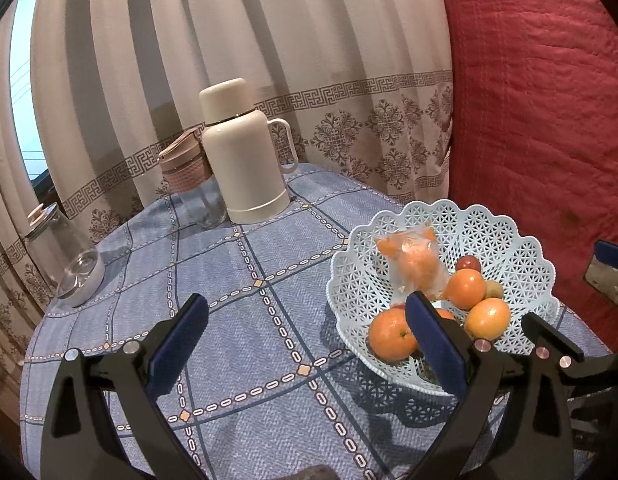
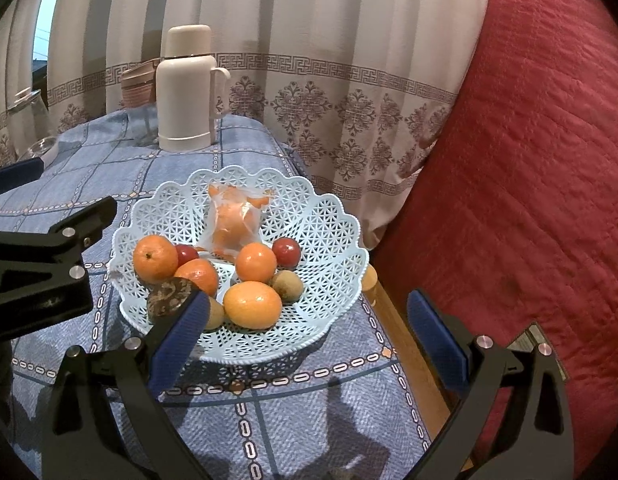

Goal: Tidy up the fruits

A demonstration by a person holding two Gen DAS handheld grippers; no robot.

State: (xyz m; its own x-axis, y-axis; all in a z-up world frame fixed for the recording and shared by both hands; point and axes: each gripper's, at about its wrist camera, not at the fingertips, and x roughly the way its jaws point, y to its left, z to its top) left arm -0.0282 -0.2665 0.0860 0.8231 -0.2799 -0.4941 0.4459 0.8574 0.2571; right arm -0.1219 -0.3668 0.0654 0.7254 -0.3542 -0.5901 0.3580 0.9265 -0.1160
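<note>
While both your left gripper point(image 1: 307, 322) and right gripper point(image 2: 309, 318) hang wide apart and empty, the basket point(image 2: 329, 220) on the table point(image 1: 237, 280) holds oranges point(image 2: 155, 258), kiwis point(image 2: 288, 286), red fruits point(image 2: 286, 251) and a bag point(image 2: 235, 224) of orange pieces.

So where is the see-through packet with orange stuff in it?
The clear plastic packet of orange pieces leans against the back wall of the pale blue lattice plastic basket, behind the round oranges, in both wrist views; the cream thermos flask stands farther back.
</note>
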